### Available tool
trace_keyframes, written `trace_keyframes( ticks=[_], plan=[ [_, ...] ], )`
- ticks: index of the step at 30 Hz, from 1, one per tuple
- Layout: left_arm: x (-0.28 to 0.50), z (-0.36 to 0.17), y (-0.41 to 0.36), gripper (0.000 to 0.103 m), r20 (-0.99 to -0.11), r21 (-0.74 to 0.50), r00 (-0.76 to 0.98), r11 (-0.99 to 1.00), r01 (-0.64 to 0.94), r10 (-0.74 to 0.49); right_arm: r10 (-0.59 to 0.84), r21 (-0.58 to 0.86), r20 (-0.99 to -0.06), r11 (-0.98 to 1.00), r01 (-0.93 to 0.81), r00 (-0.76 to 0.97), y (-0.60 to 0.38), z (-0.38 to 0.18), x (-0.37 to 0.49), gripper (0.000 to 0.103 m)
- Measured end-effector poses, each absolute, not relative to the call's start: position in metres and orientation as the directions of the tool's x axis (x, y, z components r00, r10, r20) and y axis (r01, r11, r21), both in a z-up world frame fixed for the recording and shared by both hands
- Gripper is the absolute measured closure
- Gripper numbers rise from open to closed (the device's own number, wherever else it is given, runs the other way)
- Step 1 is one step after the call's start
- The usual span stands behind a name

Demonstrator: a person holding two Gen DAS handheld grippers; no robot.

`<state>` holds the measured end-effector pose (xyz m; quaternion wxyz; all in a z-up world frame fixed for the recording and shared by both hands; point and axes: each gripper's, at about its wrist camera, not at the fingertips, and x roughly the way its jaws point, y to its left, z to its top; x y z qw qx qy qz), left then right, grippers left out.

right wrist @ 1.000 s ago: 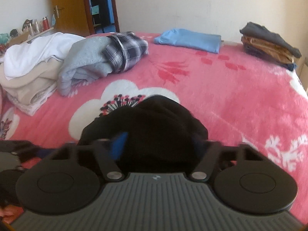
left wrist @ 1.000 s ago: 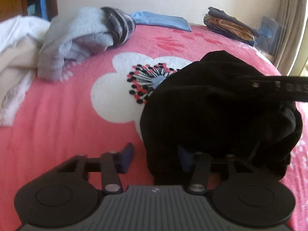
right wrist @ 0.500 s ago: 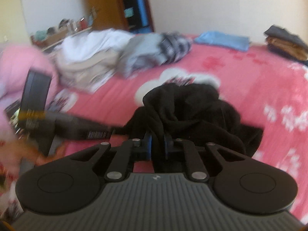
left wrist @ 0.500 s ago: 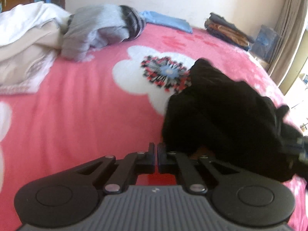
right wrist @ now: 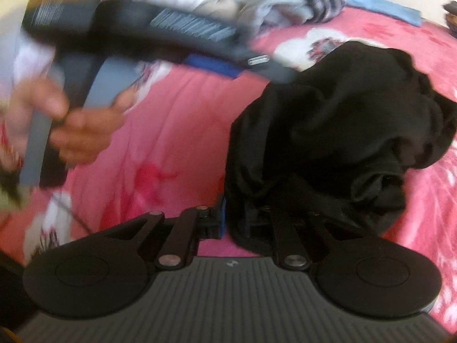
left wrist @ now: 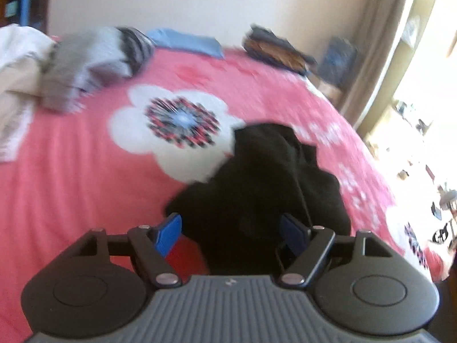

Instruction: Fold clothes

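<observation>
On the pink floral bedspread (left wrist: 85, 177) a black garment (left wrist: 265, 188) lies crumpled beside a big white flower print. My left gripper (left wrist: 231, 233) stands with its blue pads (left wrist: 168, 233) spread wide, the black cloth bunched loosely between them. My right gripper (right wrist: 228, 223) is pinched tight on a hem of that garment, which rises in a heap before it. My left hand (right wrist: 77, 125) shows blurred in the right wrist view. Gray, white and blue clothes (left wrist: 94, 57) lie near the far wall.
</observation>
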<state>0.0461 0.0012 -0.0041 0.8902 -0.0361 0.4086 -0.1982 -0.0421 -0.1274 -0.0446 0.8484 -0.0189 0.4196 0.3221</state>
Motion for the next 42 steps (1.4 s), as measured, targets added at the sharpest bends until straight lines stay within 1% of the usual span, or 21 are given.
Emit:
trace_keyframes(
  ticks=[1, 3, 6, 7, 8, 10, 12, 14, 18, 19, 20, 21, 22, 24, 26, 29, 32, 34, 37, 40, 42],
  plan=[
    [0.048, -0.009, -0.004, 0.026, -0.725, -0.208, 0.58, 0.921, 0.328, -0.371, 0.528, 0.241, -0.725, 0.796, -0.556, 0.442, -0.128, -0.044, -0.044, 0.087],
    [0.049, -0.018, -0.01, 0.029, -0.742, -0.173, 0.578, 0.93, 0.324, -0.339, 0.57, 0.289, -0.705, 0.774, -0.563, 0.422, -0.135, -0.04, -0.048, 0.076],
    [0.05, -0.026, -0.008, 0.048, -0.753, -0.177, 0.567, 0.933, 0.313, -0.334, 0.647, 0.36, -0.641, 0.729, -0.582, 0.413, -0.157, -0.028, -0.053, 0.07],
    [0.049, -0.028, -0.005, 0.052, -0.754, -0.188, 0.564, 0.933, 0.306, -0.337, 0.67, 0.385, -0.616, 0.715, -0.584, 0.415, -0.168, -0.023, -0.054, 0.068],
    [0.048, -0.028, -0.003, 0.053, -0.755, -0.194, 0.563, 0.935, 0.297, -0.336, 0.679, 0.401, -0.592, 0.715, -0.573, 0.434, -0.179, -0.018, -0.053, 0.063],
    [0.048, -0.029, 0.0, 0.059, -0.758, -0.198, 0.563, 0.938, 0.284, -0.33, 0.653, 0.409, -0.555, 0.753, -0.515, 0.515, -0.199, -0.012, -0.046, 0.053],
    [0.048, -0.031, 0.004, 0.06, -0.763, -0.208, 0.559, 0.943, 0.262, -0.324, 0.571, 0.403, -0.542, 0.82, -0.406, 0.616, -0.218, -0.009, -0.031, 0.043],
    [0.049, -0.033, 0.008, 0.061, -0.77, -0.221, 0.554, 0.946, 0.236, -0.318, 0.468, 0.402, -0.549, 0.874, -0.272, 0.692, -0.232, -0.012, -0.013, 0.042],
    [0.047, -0.038, 0.02, 0.061, -0.786, -0.221, 0.548, 0.958, 0.184, -0.286, 0.456, 0.465, -0.546, 0.863, -0.198, 0.702, -0.239, -0.027, 0.015, 0.041],
    [0.046, -0.04, 0.023, 0.061, -0.79, -0.221, 0.545, 0.96, 0.172, -0.28, 0.465, 0.452, -0.543, 0.864, -0.223, 0.699, -0.233, -0.027, 0.013, 0.043],
    [0.045, -0.041, 0.027, 0.061, -0.792, -0.227, 0.542, 0.96, 0.163, -0.28, 0.473, 0.438, -0.54, 0.864, -0.248, 0.696, -0.228, -0.026, 0.011, 0.051],
    [0.045, -0.042, 0.031, 0.061, -0.795, -0.234, 0.538, 0.96, 0.154, -0.28, 0.482, 0.423, -0.537, 0.864, -0.273, 0.692, -0.222, -0.025, 0.009, 0.073],
    [0.044, -0.042, 0.036, 0.061, -0.796, -0.245, 0.535, 0.959, 0.145, -0.284, 0.49, 0.409, -0.535, 0.863, -0.297, 0.689, -0.217, -0.024, 0.007, 0.083],
    [0.043, -0.037, 0.047, 0.058, -0.787, -0.268, 0.545, 0.956, 0.121, -0.29, 0.507, 0.379, -0.53, 0.859, -0.345, 0.68, -0.206, -0.022, 0.003, 0.092],
    [0.041, -0.03, 0.058, 0.056, -0.774, -0.283, 0.567, 0.955, 0.092, -0.283, 0.523, 0.348, -0.525, 0.852, -0.392, 0.671, -0.194, -0.02, -0.001, 0.095],
    [0.037, -0.01, 0.069, 0.044, -0.726, -0.284, 0.633, 0.955, 0.082, -0.27, 0.547, 0.299, -0.52, 0.836, -0.46, 0.656, -0.178, -0.018, -0.006, 0.096],
    [0.038, 0.008, 0.07, 0.038, -0.687, -0.316, 0.645, 0.937, 0.151, -0.336, 0.573, 0.241, -0.518, 0.811, -0.534, 0.636, -0.158, -0.015, -0.014, 0.096],
    [0.038, 0.016, 0.065, 0.03, -0.674, -0.347, 0.623, 0.914, 0.208, -0.398, 0.594, 0.182, -0.521, 0.779, -0.6, 0.613, -0.139, -0.012, -0.025, 0.096],
    [0.036, 0.02, 0.057, 0.028, -0.674, -0.383, 0.581, 0.888, 0.253, -0.456, 0.635, 0.138, -0.531, 0.719, -0.682, 0.561, -0.111, -0.014, -0.038, 0.096],
    [0.034, 0.013, 0.046, 0.028, -0.71, -0.374, 0.536, 0.889, 0.263, -0.457, 0.666, 0.143, -0.56, 0.664, -0.734, 0.493, -0.087, -0.022, -0.047, 0.096],
    [0.032, 0.006, 0.042, 0.028, -0.735, -0.345, 0.518, 0.899, 0.27, -0.437, 0.669, 0.145, -0.587, 0.641, -0.754, 0.456, -0.075, -0.027, -0.052, 0.092]
  ],
)
